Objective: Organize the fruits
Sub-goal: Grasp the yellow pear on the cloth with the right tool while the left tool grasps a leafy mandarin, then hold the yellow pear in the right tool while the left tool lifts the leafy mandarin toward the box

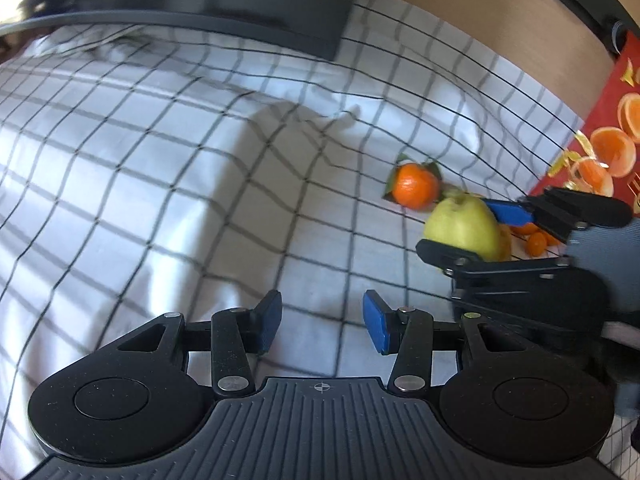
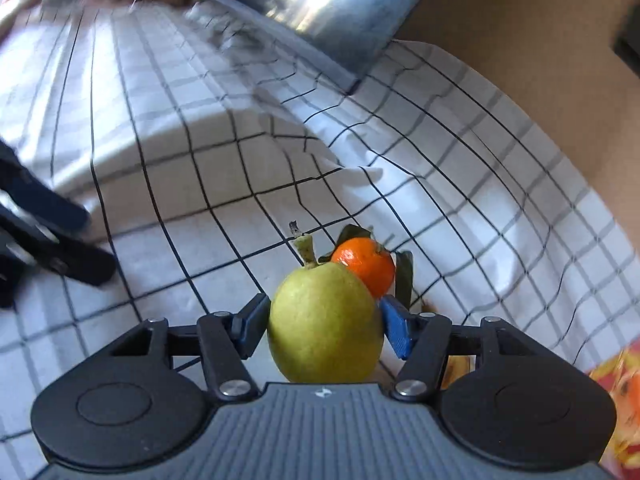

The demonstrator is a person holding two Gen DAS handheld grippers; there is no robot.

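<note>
A green pear [image 2: 324, 332] with its stem up sits between the blue pads of my right gripper [image 2: 324, 320], and both pads press on its sides. Just behind it a tangerine [image 2: 366, 264] with green leaves lies on the checked cloth [image 2: 200, 160]. The left wrist view has the same pear [image 1: 464, 224] in my right gripper [image 1: 460, 226] at the right, the tangerine [image 1: 414, 186] beyond it. My left gripper [image 1: 322, 322] hangs open over bare cloth [image 1: 160, 160] with nothing between its pads; it also shows at the left edge of the right wrist view as my left gripper [image 2: 92, 244].
A red box printed with orange halves [image 1: 600, 140] lies at the right, its corner also in the right wrist view [image 2: 624, 392]. Small orange fruits [image 1: 536, 240] sit behind the pear. A dark flat object [image 1: 240, 0] stands at the far edge of the wrinkled cloth, on a wooden top [image 1: 480, 20].
</note>
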